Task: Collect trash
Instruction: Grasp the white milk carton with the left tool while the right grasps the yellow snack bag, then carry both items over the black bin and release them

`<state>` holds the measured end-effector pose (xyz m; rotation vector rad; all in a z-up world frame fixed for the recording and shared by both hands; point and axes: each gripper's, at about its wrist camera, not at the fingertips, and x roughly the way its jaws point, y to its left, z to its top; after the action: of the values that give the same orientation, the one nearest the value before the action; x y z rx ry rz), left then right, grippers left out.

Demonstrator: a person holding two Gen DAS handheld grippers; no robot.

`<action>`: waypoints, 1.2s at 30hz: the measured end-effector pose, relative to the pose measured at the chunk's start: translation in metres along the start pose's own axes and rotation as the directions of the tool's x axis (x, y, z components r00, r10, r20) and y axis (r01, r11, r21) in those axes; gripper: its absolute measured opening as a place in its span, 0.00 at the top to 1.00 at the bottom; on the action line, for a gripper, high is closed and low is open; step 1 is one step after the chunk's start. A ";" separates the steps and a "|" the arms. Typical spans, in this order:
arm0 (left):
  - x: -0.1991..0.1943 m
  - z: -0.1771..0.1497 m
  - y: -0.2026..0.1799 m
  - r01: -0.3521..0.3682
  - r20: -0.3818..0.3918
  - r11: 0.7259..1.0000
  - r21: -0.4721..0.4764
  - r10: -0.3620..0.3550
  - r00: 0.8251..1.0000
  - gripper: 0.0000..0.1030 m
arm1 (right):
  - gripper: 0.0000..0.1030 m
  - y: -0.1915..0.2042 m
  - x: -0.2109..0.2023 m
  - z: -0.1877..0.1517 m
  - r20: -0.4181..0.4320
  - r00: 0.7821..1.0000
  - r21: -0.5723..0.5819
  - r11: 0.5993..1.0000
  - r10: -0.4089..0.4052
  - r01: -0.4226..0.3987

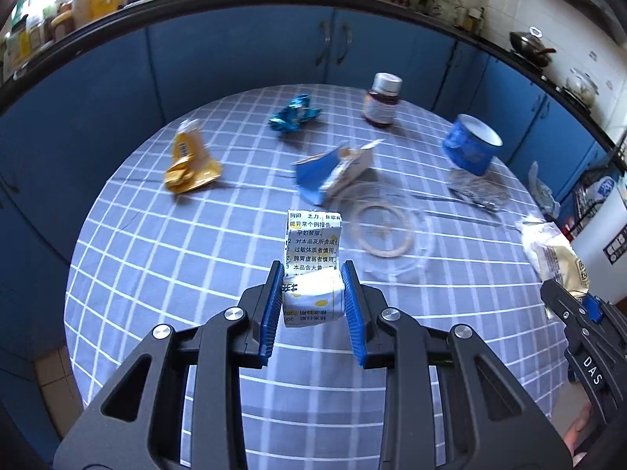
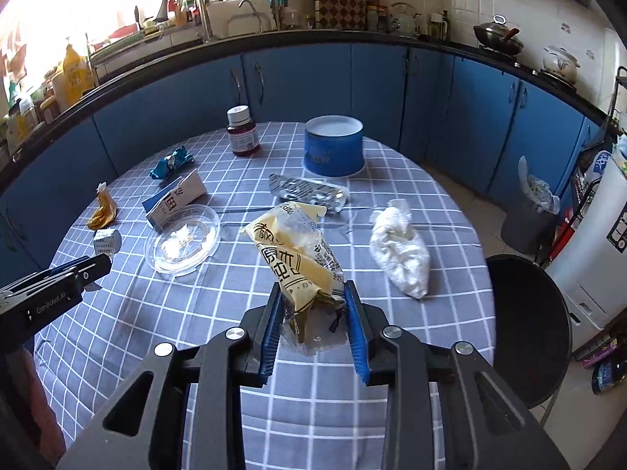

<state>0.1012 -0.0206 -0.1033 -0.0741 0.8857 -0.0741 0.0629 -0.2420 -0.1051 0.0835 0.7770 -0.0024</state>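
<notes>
Trash covers most of the round checked table, so the job looks barely begun: only two pieces are off the cloth. Largest of what remains is the blue tub at the far side, then the white crumpled bag, the clear plastic lid, the blue-and-white carton, the silver blister pack, the brown pill bottle, the yellow wrapper and the small blue foil wrapper. The right gripper is clenched on a cream snack bag, and the left gripper is clamped on a small folded medicine box; both items hang clear above the cloth. A dark bin sits just beyond the table's right edge, with open floor around it, so I judge the path there free. Blue cabinets ring the far edge closely.
</notes>
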 end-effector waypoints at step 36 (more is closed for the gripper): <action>-0.005 0.003 -0.261 0.200 0.005 0.914 0.354 -0.215 0.977 0.70 | 0.71 -0.206 -0.042 -0.013 0.066 0.985 0.256 0.956 -0.162 0.141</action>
<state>0.0914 -0.2795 -0.0729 0.1659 0.8065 -0.4283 0.0168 -0.4474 -0.0999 0.2627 0.6923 -0.2496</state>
